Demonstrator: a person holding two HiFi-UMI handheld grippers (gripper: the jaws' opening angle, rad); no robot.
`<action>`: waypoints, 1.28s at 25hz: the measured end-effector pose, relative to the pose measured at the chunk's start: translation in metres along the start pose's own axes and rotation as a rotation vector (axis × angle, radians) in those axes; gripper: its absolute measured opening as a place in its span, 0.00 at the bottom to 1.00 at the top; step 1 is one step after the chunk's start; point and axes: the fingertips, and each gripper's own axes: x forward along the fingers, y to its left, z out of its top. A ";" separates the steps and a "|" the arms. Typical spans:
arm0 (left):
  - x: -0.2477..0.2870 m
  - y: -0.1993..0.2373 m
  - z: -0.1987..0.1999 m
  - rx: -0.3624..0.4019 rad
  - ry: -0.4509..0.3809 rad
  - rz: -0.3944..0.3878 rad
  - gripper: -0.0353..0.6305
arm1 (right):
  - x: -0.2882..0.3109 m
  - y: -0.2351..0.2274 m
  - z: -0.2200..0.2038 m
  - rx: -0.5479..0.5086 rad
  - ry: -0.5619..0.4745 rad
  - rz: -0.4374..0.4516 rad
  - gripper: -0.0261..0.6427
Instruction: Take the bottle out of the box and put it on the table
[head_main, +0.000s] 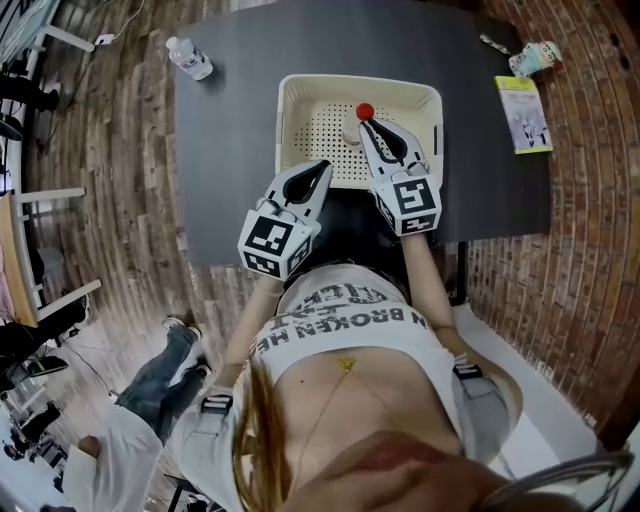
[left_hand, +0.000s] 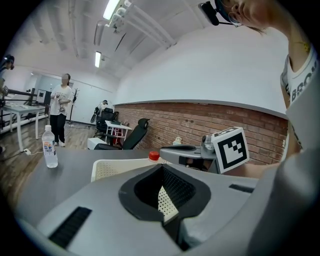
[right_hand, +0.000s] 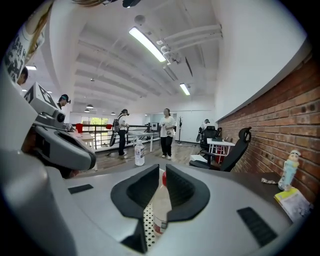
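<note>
Right tool closed, empty, tips just beside bottle in box, left tool closed, empty

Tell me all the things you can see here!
table: one, dark grey, in front of the person.
box: one, cream, holey, at the table's near edge.
red-capped bottle: one, clear, standing in the box.
white-capped bottle: one, clear, table's far left corner.
booklet: one, yellow-green, table's right side.
toy figure: one, pale, table's far right corner.
chair: one, black, beyond the table.
people: several, far back in the room.
left gripper: one, grey, shut, at the box's near rim.
right gripper: one, grey, shut, tip by the red-capped bottle.
</note>
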 end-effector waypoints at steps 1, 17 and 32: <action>0.000 0.002 0.000 -0.003 0.001 0.002 0.05 | 0.002 -0.003 0.002 0.005 -0.010 -0.013 0.08; -0.002 0.013 -0.006 -0.040 0.004 0.032 0.05 | 0.044 -0.021 -0.033 0.058 0.094 -0.023 0.29; 0.000 0.006 -0.013 -0.063 0.020 0.010 0.05 | 0.044 -0.018 -0.033 0.053 0.059 -0.026 0.28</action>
